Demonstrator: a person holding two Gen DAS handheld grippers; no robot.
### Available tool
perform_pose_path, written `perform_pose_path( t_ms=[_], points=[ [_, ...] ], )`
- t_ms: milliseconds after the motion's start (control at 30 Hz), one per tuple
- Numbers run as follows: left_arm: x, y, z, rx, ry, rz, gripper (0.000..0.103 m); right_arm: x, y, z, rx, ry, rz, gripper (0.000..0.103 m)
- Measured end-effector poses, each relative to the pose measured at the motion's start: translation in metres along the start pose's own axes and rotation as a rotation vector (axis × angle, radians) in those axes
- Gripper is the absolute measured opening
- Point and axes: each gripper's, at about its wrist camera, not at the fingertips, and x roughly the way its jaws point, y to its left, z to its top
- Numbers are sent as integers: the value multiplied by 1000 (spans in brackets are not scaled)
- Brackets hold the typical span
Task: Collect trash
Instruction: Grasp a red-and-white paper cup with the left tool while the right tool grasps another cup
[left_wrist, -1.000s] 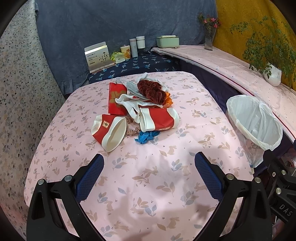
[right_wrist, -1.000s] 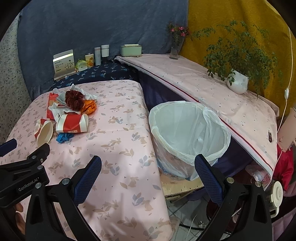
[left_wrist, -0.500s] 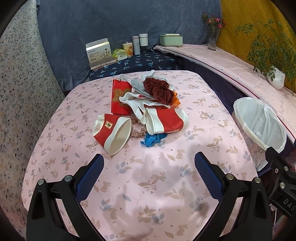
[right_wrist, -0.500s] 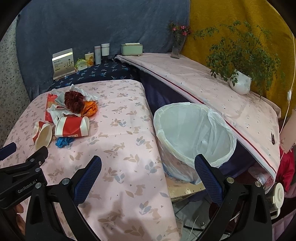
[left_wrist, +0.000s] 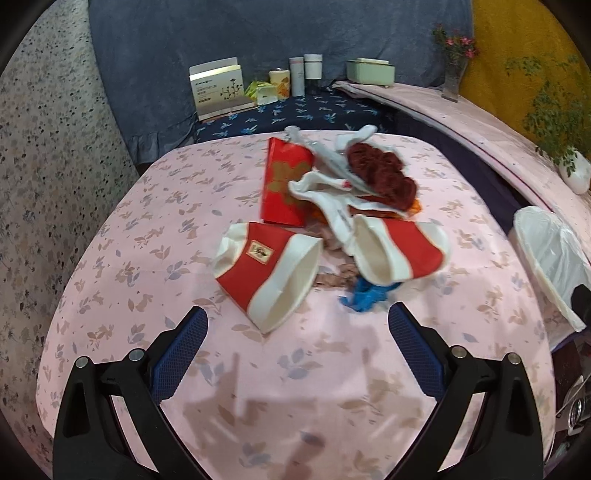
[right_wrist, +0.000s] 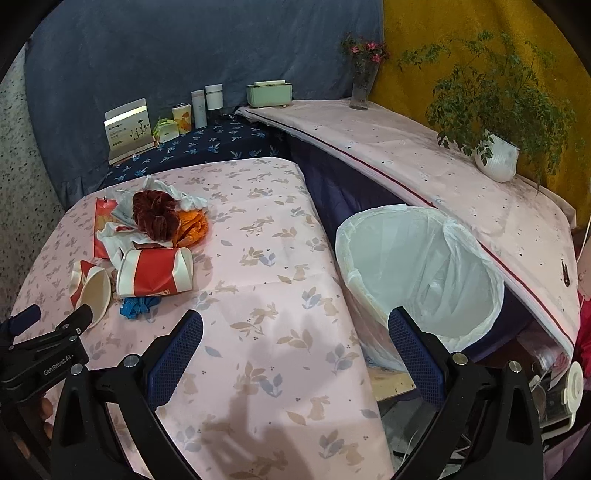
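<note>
Pink desk (left_wrist: 155, 258) holds all the trash: two paper cups (left_wrist: 269, 273), wrappers. Bin (right_wrist: 417, 266) looks empty. Both claws, left (left_wrist: 297, 325) and right (right_wrist: 295, 328), released, nothing collected yet.

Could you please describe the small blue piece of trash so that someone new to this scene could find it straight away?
Start at the pink floral tablecloth and find the trash pile at its middle. At the near edge of the pile, just in front of the red-and-white paper cup lying on its side, sits the crumpled blue scrap. It is the only blue item there, and much smaller than the cups.
</note>
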Motion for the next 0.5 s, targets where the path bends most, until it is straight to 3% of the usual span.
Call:
perform_pose_path(
  t_ms=[500],
  points=[
    [56,35,4,-47,75,5,90,37,50,12,-52,42,62,96]
  ],
)
